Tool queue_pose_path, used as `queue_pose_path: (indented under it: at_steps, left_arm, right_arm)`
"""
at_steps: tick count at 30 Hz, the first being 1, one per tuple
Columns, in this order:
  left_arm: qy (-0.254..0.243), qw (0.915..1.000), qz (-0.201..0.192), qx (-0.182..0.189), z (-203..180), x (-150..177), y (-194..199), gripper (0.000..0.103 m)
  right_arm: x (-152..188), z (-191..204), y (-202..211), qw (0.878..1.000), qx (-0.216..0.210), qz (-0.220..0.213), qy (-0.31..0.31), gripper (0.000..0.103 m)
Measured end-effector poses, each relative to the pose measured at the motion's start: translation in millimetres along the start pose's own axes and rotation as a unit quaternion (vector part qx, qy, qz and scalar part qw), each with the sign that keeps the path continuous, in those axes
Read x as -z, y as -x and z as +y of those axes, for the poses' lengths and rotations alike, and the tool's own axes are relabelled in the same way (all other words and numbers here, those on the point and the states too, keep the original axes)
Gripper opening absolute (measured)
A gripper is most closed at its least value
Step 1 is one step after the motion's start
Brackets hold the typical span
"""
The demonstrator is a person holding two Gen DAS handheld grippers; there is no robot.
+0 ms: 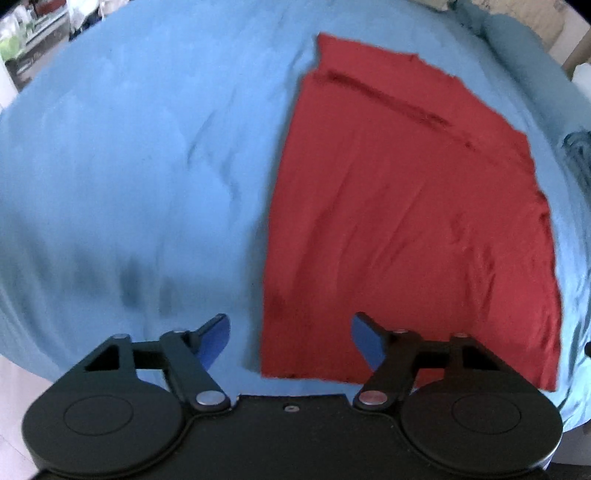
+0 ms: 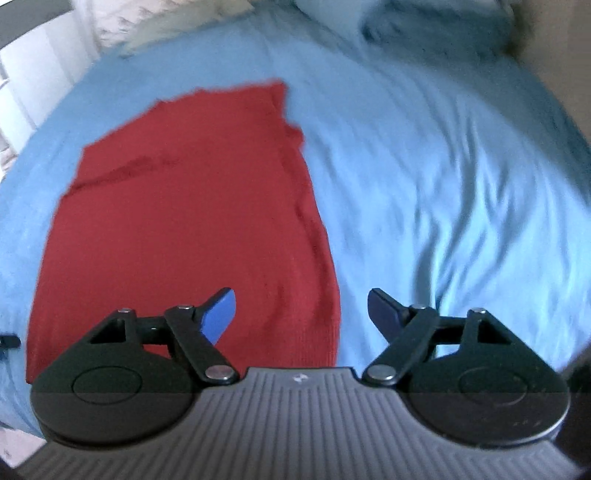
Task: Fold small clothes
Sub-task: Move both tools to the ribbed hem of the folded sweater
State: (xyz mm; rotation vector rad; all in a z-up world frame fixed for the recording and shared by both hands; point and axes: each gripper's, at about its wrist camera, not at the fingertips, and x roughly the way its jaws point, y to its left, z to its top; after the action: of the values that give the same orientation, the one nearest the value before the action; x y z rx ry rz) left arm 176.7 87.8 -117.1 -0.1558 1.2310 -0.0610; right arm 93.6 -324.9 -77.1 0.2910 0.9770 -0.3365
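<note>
Looking down past both grippers, we see a bed covered by a wrinkled blue sheet (image 1: 129, 147). A red garment (image 1: 406, 221) lies flat on it, partly folded, with a dark crease running across its far part. At the head of the bed, a blue pillow (image 1: 524, 62) sits beyond the garment in the left view. The right view shows rumpled blue bedding (image 2: 424, 33) at the far edge. A blurred shelf (image 1: 33, 37) stands past the bed's far left corner. Nothing lies on the garment or blocks it.

Our left gripper (image 1: 290, 339) hangs above the near edge of the bed, its jaws wide apart and empty. The garment's near left corner shows between its blue-padded fingers (image 1: 216, 339), with most of the cloth spreading ahead and to the right. We cannot tell whether the pads touch it.

Our right gripper (image 2: 301, 314) also has its jaws wide and holds nothing. Here the garment's near right edge falls between the fingers (image 2: 221, 314). The cloth spreads ahead and to the left, and bare sheet lies under the right finger.
</note>
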Motion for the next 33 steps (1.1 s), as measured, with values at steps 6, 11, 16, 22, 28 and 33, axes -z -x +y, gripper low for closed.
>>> queue_pose_path:
  at_steps: [6, 11, 16, 22, 28, 33]
  left_arm:
    - [0.001, 1.0, -0.005, -0.007, -1, 6, -14, 0.065]
    - [-0.017, 0.9998, 0.0, -0.005, -2, 16, -11, 0.061]
    - [-0.033, 0.9993, 0.004, -0.015, -7, 19, -16, 0.056]
    - [-0.033, 0.9992, 0.015, -0.016, -7, 17, -20, 0.054]
    - [-0.025, 0.9987, 0.043, -0.009, 0, 5, -30, 0.053]
    - [-0.031, 0.9979, 0.056, -0.008, 4, 0, -28, 0.018]
  right_arm:
    - [33, -17, -30, 0.997, 0.008, 0.047, -0.054, 0.078]
    - [38, -23, -42, 0.996, 0.013, 0.064, -0.057, 0.069]
    - [41, -23, -48, 0.995, 0.002, 0.078, -0.055, 0.056]
    - [40, -26, -60, 0.994, -0.004, 0.09, -0.068, 0.056]
    - [36, -21, -67, 0.994, -0.003, 0.098, -0.048, 0.047]
    - [28, -14, -72, 0.993, -0.018, 0.111, -0.034, 0.025]
